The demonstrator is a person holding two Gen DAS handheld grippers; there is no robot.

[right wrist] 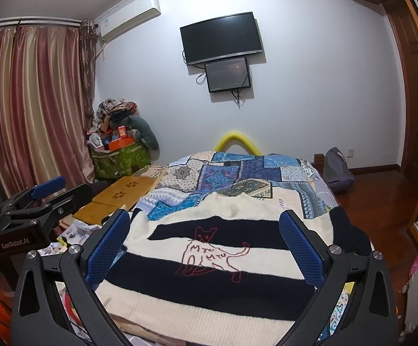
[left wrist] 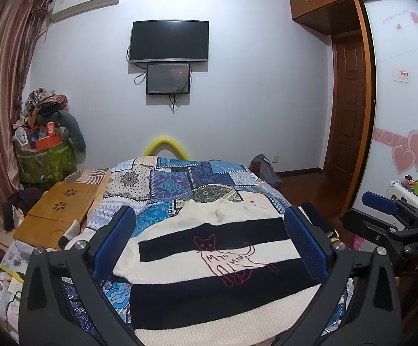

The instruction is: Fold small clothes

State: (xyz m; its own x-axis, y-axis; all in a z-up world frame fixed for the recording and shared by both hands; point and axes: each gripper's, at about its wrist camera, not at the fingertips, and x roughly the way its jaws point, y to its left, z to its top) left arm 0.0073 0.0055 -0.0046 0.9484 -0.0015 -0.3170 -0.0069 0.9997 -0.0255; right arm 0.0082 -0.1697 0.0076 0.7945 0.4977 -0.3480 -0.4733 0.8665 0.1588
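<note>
A small cream and black striped sweater (left wrist: 209, 259) with a red cat outline lies flat on the patchwork bed cover (left wrist: 180, 184); it also shows in the right wrist view (right wrist: 209, 262). One black sleeve (right wrist: 350, 230) sticks out at its right side. My left gripper (left wrist: 209, 239) is open, held above the sweater's near half, with nothing between its blue pads. My right gripper (right wrist: 206, 245) is open too, above the same sweater, empty. Each gripper shows at the edge of the other's view.
A wooden lap tray (left wrist: 56, 213) lies at the bed's left edge, with papers and clutter below it. A green bag piled with things (left wrist: 44, 158) stands in the far left corner by the curtain. A wardrobe (left wrist: 396, 115) and wooden floor are on the right.
</note>
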